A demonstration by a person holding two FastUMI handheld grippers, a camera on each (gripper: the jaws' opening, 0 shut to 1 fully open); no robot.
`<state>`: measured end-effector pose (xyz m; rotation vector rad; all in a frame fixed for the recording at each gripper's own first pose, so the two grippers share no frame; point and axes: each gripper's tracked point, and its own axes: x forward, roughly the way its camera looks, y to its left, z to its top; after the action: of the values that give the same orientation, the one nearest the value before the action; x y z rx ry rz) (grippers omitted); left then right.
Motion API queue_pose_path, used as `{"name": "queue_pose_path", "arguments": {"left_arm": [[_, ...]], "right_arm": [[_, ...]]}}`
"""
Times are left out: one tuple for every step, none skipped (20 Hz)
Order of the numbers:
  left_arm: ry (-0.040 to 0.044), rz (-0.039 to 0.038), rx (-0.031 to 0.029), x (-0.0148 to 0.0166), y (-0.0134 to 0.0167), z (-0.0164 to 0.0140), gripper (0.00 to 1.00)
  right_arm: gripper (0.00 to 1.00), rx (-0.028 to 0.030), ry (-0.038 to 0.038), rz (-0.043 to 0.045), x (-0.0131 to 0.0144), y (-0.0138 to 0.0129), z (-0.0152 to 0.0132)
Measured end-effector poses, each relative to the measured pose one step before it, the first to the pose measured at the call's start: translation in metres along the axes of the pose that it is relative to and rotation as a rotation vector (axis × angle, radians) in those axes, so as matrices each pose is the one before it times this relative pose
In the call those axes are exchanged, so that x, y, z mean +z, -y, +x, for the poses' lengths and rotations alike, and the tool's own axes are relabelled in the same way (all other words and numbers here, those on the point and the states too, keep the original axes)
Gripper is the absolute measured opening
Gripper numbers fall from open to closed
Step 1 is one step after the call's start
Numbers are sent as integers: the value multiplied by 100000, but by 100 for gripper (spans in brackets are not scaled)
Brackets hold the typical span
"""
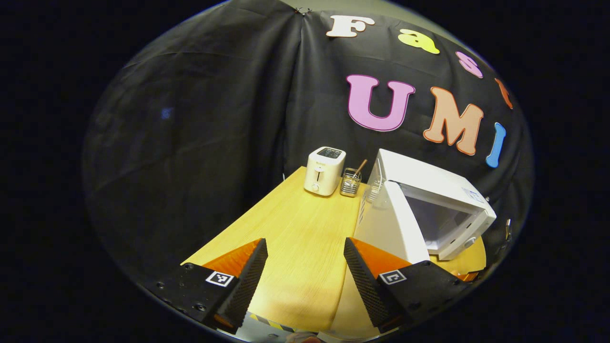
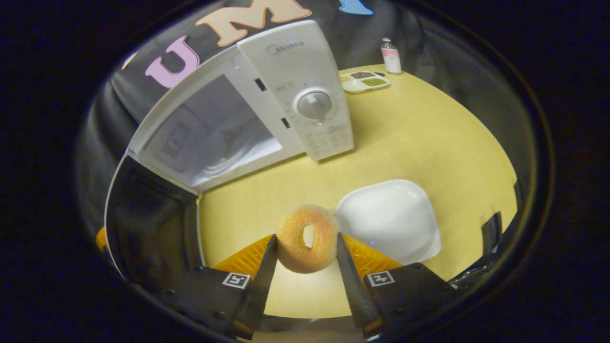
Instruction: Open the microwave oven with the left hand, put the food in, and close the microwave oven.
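In the left gripper view, the left gripper [image 1: 305, 276] hangs over the bench [image 1: 295, 228] with its fingers spread wide and nothing between them. Ahead of the fingers and off to their right stands the microwave oven [image 1: 429, 200], its door [image 1: 395, 224] swung open toward the camera so the pale cavity shows behind it. Farther ahead, beyond the fingertips, a toaster [image 1: 325, 170] sits at the back of the bench with a small glass holder [image 1: 350, 182] just beside it.

In the right gripper view, the right gripper [image 2: 305, 257] pinches a sugared doughnut [image 2: 307, 238] between its two fingers, one pressing each side, the ring standing on edge with its hole facing the camera. Just beyond the right finger lies a white plate [image 2: 388, 219], bare (presumably where the food came from). Ahead and to the left of the fingers the oven's cavity [image 2: 209, 133] gapes, with the control panel and dial [image 2: 314, 105] on its right; the open door [image 2: 147, 224] stands close beside the left finger. A divided dish [image 2: 364, 81] and a small bottle [image 2: 391, 56] sit far ahead at the bench's back edge.

The opening looks done, and the step in hand is carrying the food in. The next move calls for steering the doughnut forward and leftward past the door edge into the cavity, setting it down, and spreading the fingers before backing out.
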<state>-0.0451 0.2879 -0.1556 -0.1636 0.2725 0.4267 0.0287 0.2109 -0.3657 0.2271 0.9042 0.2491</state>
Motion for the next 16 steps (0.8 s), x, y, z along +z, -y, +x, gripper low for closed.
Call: {"name": "queue_pose_path", "arguments": {"left_arm": [[-662, 324, -1850, -163, 96, 322, 95], [-571, -5, -2088, -79, 278, 153, 95], [-913, 66, -1939, -148, 181, 177, 95], [-1016, 310, -1528, -326, 219, 190, 95], [-1004, 306, -1404, -166, 108, 173, 95], [-843, 304, -1611, -239, 77, 243, 95], [-1137, 270, -1619, -191, 179, 143, 95], [-1239, 337, -1304, -367, 92, 146, 95], [-827, 308, -927, -187, 37, 120, 95], [-484, 367, -538, -62, -157, -2, 95], [195, 303, 49, 82, -192, -59, 95], [297, 175, -129, 22, -87, 38, 95], [-282, 288, -25, -62, -45, 14, 95], [-781, 442, 239, -162, -288, -5, 95], [-758, 528, 387, -41, -243, -4, 95], [-581, 517, 288, -196, -260, -55, 95]], "right_arm": [[68, 3286, 1199, 2842, -151, -1564, 2], [68, 3767, 829, 2568, -210, -1795, 151], [68, 3395, 956, 2431, -196, -1566, 327], [68, 3645, 1698, 2385, -23, -1643, 444], [68, 3205, 2398, 2332, 87, -1613, 398], [68, 2793, 2577, 2277, 155, -1439, 594], [68, 2319, 1619, 1848, -182, -1220, 671], [67, 1843, 1584, 1557, -52, -1100, 895], [67, 1010, 1183, 1214, -11, -932, 666], [67, 287, 793, 679, -49, -617, 938], [67, -1455, 836, 343, -64, -185, 908], [67, -1605, 767, 343, -18, -151, 938], [67, -1250, 1214, 189, 59, -207, 907], [67, -1394, 1120, -4, 147, -97, 868], [67, -1050, 794, 223, 153, -178, 888], [67, -52, 635, 372, 218, -381, 754]]}}
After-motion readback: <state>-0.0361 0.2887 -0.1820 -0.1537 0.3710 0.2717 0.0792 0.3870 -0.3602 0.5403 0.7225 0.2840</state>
